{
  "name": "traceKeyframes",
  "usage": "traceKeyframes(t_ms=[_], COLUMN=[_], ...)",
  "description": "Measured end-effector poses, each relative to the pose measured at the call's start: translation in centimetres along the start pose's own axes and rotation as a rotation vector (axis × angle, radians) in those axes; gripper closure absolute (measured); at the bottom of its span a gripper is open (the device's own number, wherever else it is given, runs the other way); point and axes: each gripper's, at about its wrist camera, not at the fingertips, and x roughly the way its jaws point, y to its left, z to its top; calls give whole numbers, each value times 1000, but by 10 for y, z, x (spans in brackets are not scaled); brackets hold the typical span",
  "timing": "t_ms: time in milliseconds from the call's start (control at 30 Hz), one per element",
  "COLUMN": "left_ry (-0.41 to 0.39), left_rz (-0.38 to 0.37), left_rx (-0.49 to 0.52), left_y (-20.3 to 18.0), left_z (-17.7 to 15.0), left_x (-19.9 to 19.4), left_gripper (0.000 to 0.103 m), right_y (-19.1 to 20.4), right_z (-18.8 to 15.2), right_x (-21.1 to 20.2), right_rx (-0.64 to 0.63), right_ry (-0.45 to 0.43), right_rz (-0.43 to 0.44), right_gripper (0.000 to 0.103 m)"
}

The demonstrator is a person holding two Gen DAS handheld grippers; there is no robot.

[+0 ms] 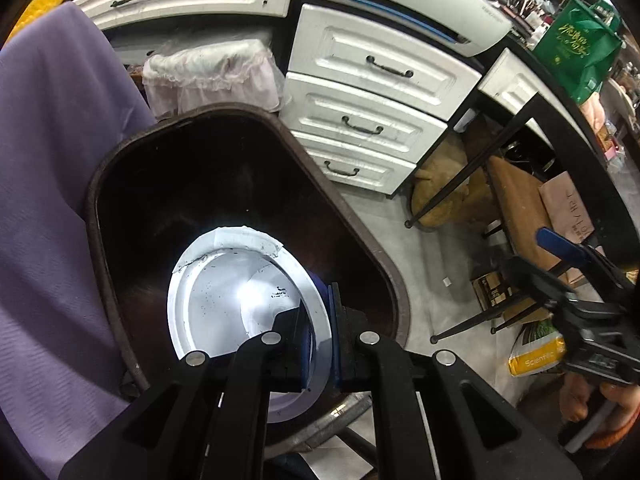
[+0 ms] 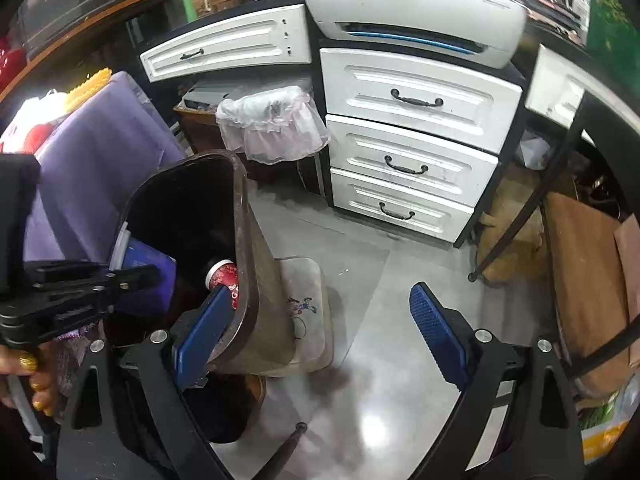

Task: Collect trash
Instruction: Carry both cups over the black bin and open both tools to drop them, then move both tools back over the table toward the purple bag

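My left gripper is shut on the rim of a white paper cup with a blue outside. It holds the cup tilted over the mouth of a dark brown bin. In the right wrist view the same cup hangs just inside the bin, with the left gripper clamped on it. A red printed cup lies deeper in the bin. My right gripper stands open and empty by the bin's right wall, its left pad close to the rim.
A white three-drawer unit with a printer on top stands behind. A second basket with a frilly pink liner sits under the desk. A purple cloth lies left of the bin. A cushioned stool and black table legs stand on the grey floor.
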Motion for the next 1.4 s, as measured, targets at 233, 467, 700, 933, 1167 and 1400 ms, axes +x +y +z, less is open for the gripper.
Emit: traceKeyframes(t_ms=[233,467,700,933,1167,1400], left_ry=[-19,-77,-197,-311,-398,-479], left_rz=[18,11,-7,15,92,242], left_rx=[28,73,110,126,84,-15], left_y=[-4,-13,-18,-7,32,95], left_z=[-2,-10,-18,-33,-51,-74], left_x=[-1,-33,-95,-159,-210,-262], left_gripper=[35,26,21,19,16,16], right_y=[-7,-4,13,55,111,183], right_z=[-2,1,7,16,28,38], right_x=[-3,-10,-18,-33,-51,-74], right_rx=[36,45,12,-69,-172,-335], right_ry=[-15,-47,-67,-102,-140,-198], right_rz=[-11,-15,8,77,184,285], right_gripper=[14,14,14,14,13,13])
